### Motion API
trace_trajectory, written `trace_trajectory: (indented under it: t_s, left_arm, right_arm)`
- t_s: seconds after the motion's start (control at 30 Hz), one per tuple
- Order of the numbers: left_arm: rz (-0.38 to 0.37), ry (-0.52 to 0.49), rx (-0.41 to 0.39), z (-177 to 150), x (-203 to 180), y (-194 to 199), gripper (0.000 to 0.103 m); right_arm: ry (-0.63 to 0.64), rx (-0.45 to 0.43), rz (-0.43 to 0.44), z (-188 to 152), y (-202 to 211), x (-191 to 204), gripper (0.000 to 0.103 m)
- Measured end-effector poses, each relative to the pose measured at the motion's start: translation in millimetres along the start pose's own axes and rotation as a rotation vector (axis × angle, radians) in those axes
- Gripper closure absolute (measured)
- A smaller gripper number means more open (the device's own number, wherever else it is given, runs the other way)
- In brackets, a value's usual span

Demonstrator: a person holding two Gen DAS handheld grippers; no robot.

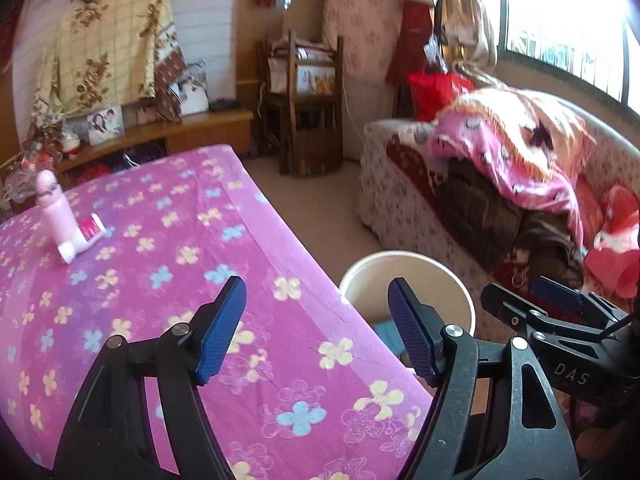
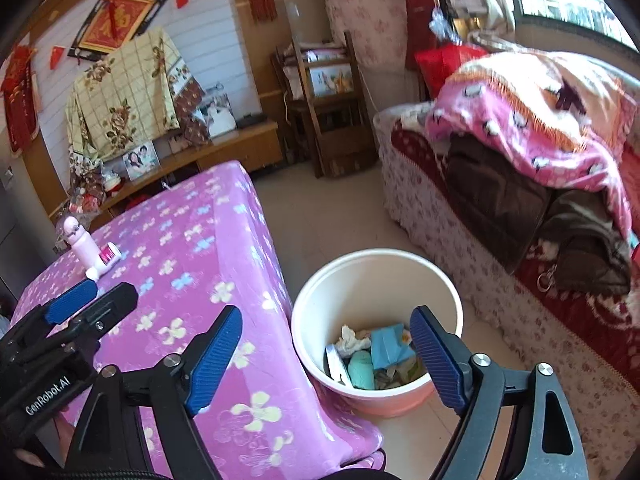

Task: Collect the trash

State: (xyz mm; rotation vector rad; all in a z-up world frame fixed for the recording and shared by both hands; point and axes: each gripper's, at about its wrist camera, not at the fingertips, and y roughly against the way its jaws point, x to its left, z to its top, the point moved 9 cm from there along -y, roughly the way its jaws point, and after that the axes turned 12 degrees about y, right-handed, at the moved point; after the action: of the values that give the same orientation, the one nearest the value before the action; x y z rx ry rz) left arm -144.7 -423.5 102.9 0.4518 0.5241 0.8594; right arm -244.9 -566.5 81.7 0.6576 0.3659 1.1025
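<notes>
A pale pink bin (image 2: 440, 280) stands on the floor beside the table and holds several pieces of trash: crumpled tissue (image 2: 352, 338), a blue wrapper (image 2: 388, 346), a mint green piece (image 2: 361, 368). It also shows in the left wrist view (image 1: 360, 280). My right gripper (image 2: 326, 356) is open and empty, above the bin's near side. My left gripper (image 1: 318, 330) is open and empty over the table's right edge. A red and white tube (image 1: 90, 232) lies on the pink flowered tablecloth (image 1: 180, 280) at the far left, next to a pink bottle (image 1: 54, 208); the tube (image 2: 105, 258) also shows in the right wrist view.
A sofa (image 2: 500, 232) with a pink blanket (image 2: 520, 120) and dark clothes runs along the right. A wooden chair (image 2: 328, 112) stands at the back by the wall. A low wooden cabinet (image 1: 192, 132) with photos is behind the table. Bare floor (image 2: 332, 216) lies between table and sofa.
</notes>
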Motion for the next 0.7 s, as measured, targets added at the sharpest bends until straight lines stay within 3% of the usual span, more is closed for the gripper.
trace_trajectory:
  t_s: [0.33, 0.7]
  left_arm:
    - [0.008, 0.029, -0.085, 12.7, 21.9, 46.5, 0.030]
    - [0.026, 0.061, -0.138, 18.2, 36.4, 71.1, 0.030]
  right_arm:
    - [0.057, -0.152, -0.064, 28.8, 55.8, 22.2, 0.007]
    - [0.084, -0.196, -0.085, 34.1, 74.8, 34.7, 0.007]
